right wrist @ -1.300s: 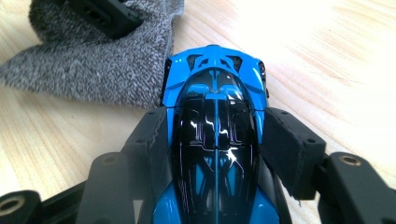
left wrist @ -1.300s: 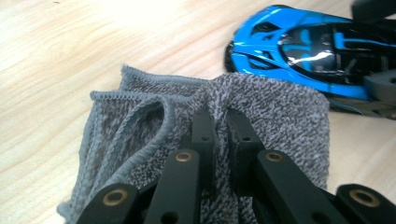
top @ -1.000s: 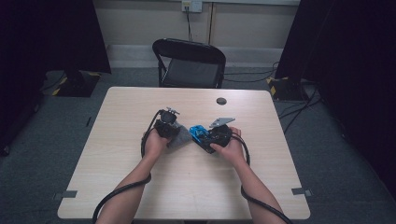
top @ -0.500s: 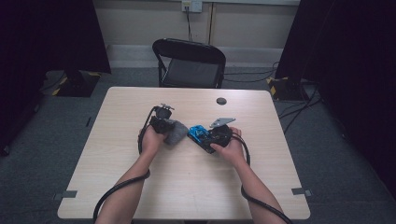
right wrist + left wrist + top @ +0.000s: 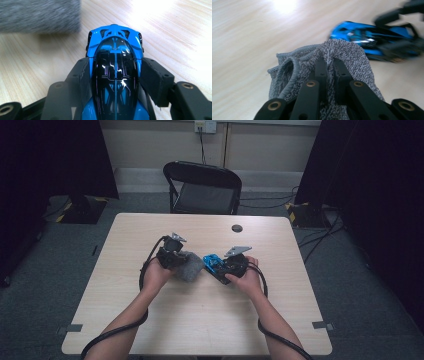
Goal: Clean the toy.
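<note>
Near the middle of the counter (image 5: 200, 320), the left hand-held gripper (image 5: 181, 260) pinches a bunched grey knitted cloth (image 5: 352, 62); in the left gripper view its two black jaws stand pressed almost together with a fold of the fabric caught between them. The right hand-held gripper (image 5: 220, 266) clamps a blue and black toy car (image 5: 115, 65), and the right gripper view shows its padded jaws closed against the car's two flanks, the nose poking out ahead just above the wood. Compared with a second ago, the cloth has drawn away from the car: earlier it sat right up against the blue body, while now, in the high view, it hangs lower and farther to the person's left, just beside the car with a slight gap, and the left hand has shifted back with it. The right hand and the car have hardly moved. This reads as the end of one wiping stroke across the car, or a pause to re-bunch the cloth, so the cleaning seems partway done and another pass would mean bringing the cloth back onto the shell. A black cap (image 5: 237, 228) and a folding chair (image 5: 202, 187) lie beyond.
</note>
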A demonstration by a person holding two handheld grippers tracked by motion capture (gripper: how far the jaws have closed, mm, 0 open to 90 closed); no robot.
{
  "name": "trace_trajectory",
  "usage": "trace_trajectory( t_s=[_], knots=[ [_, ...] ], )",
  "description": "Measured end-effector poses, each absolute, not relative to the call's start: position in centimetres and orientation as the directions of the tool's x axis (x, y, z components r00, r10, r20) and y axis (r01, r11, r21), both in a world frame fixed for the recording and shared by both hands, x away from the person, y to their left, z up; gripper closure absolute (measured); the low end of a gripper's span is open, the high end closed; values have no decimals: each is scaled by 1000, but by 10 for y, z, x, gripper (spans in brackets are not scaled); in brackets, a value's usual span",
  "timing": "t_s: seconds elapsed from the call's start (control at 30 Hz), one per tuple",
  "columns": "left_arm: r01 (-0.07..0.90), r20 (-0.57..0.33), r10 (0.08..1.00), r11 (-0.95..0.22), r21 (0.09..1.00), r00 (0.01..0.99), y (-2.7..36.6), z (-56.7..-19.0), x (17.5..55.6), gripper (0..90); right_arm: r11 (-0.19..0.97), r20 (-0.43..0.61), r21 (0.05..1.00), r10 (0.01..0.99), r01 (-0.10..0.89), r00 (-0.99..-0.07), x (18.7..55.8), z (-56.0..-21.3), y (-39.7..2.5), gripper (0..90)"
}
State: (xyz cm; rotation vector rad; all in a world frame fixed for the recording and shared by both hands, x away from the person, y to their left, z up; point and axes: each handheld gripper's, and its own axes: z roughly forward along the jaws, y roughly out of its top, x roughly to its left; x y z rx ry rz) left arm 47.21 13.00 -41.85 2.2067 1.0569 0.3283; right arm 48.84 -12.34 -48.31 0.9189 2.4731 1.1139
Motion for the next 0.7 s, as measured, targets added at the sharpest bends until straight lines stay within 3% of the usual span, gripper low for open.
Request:
trace_trajectory(
  t_s=[0.33,0.7],
  knots=[
    [551,-87,668,-526,648,739,101,-430,433,841,508,3,738,655,444,-755,488,-482,-122,420],
    [577,-156,645,-515,634,748,57,-463,428,836,511,0,737,656,444,-755,488,-482,-121,421]
  ],
)
